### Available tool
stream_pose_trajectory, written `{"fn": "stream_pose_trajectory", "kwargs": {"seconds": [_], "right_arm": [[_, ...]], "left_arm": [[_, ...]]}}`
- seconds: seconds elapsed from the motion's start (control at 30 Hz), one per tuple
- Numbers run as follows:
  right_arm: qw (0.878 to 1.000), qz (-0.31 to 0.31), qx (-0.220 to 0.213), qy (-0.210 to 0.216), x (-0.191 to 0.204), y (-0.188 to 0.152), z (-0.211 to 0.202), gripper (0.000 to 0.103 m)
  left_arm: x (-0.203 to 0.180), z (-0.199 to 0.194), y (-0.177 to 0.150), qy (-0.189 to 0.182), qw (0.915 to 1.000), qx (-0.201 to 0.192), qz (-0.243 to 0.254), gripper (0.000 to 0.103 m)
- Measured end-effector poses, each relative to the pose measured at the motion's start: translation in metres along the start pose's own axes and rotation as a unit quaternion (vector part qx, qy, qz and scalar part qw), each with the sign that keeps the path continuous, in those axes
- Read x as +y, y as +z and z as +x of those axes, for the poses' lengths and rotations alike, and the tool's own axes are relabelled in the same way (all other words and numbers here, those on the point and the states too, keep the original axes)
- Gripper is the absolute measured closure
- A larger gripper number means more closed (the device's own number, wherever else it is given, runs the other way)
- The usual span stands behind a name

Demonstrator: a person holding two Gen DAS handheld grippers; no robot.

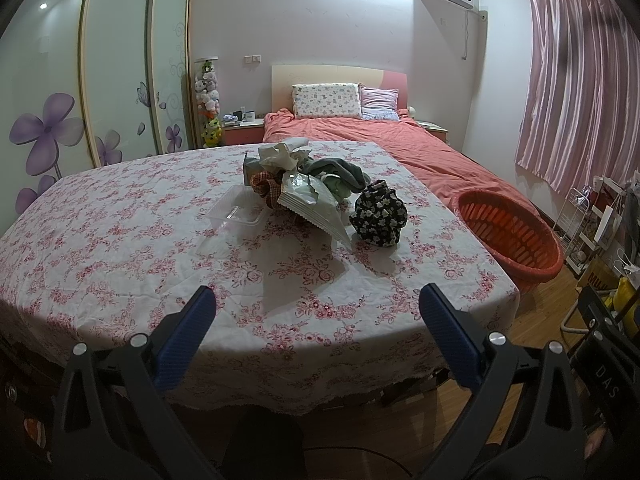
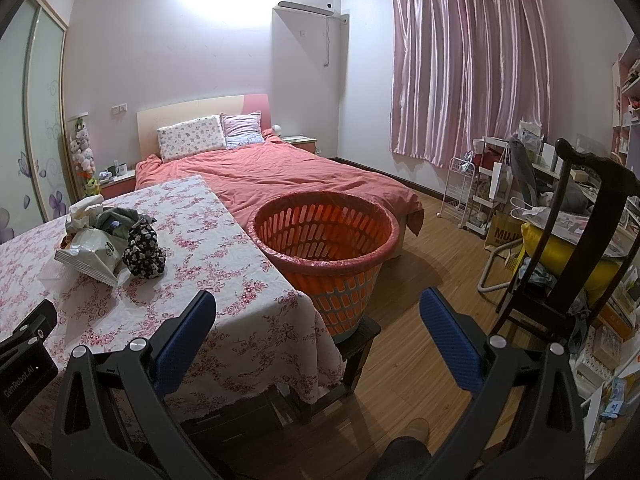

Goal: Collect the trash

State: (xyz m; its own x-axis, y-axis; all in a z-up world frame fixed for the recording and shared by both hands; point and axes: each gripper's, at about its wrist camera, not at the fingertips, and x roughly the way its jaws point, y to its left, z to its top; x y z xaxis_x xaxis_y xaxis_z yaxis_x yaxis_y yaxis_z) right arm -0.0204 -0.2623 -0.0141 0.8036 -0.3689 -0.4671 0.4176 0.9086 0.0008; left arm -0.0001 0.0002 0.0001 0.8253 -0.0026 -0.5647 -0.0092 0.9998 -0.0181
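A heap of stuff lies mid-table on the floral tablecloth [image 1: 120, 264]: a clear plastic tray [image 1: 236, 216], a silvery snack bag [image 1: 316, 204], crumpled paper [image 1: 282, 156], a plaid cloth [image 1: 268, 188], grey-green clothes [image 1: 340, 170] and a black floral pouch [image 1: 379, 214]. The same heap shows in the right wrist view, with the snack bag [image 2: 94, 256] and the pouch [image 2: 145, 254]. An orange basket [image 2: 324, 236] stands on a dark stool beside the table's right edge. My left gripper [image 1: 318, 312] hovers open over the near table edge. My right gripper [image 2: 318, 316] is open, empty, facing the basket.
A bed with a coral cover [image 2: 288, 176] stands behind the table. A dark wooden chair [image 2: 580, 240] and cluttered shelves [image 2: 492, 184] fill the right side. Bare wood floor [image 2: 432, 264] lies between basket and chair. A wardrobe with purple flowers [image 1: 48, 128] is on the left.
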Motion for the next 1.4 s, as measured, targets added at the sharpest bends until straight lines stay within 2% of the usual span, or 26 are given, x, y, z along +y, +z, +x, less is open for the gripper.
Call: {"fn": "stream_pose_trajectory", "kwargs": {"seconds": [0.53,0.77,0.93,1.03,1.3,1.4], "right_arm": [[1.000,0.000,0.002,0.002,0.000,-0.001,0.001,0.002],[1.000,0.002,0.012,0.021,0.004,0.002,0.009,0.002],[0.997,0.001,0.031,0.064,0.017,0.005,0.027,0.003],[0.994,-0.001,0.042,0.097,0.033,0.011,0.042,0.006],[0.982,-0.017,0.061,0.179,0.082,0.039,0.083,0.021],[0.972,-0.023,0.090,0.214,0.102,0.045,0.102,0.024]], "left_arm": [[0.000,0.000,0.000,0.000,1.0000,0.001,0.000,0.004],[0.011,0.009,0.002,0.014,0.9998,0.010,-0.009,0.004],[0.041,0.023,0.008,0.038,0.9983,0.018,-0.041,0.004],[0.064,0.035,0.014,0.047,0.9969,0.022,-0.059,0.004],[0.097,0.076,0.036,0.056,0.9959,0.036,-0.061,0.004],[0.107,0.097,0.046,0.047,0.9961,0.052,-0.053,0.004]]}}
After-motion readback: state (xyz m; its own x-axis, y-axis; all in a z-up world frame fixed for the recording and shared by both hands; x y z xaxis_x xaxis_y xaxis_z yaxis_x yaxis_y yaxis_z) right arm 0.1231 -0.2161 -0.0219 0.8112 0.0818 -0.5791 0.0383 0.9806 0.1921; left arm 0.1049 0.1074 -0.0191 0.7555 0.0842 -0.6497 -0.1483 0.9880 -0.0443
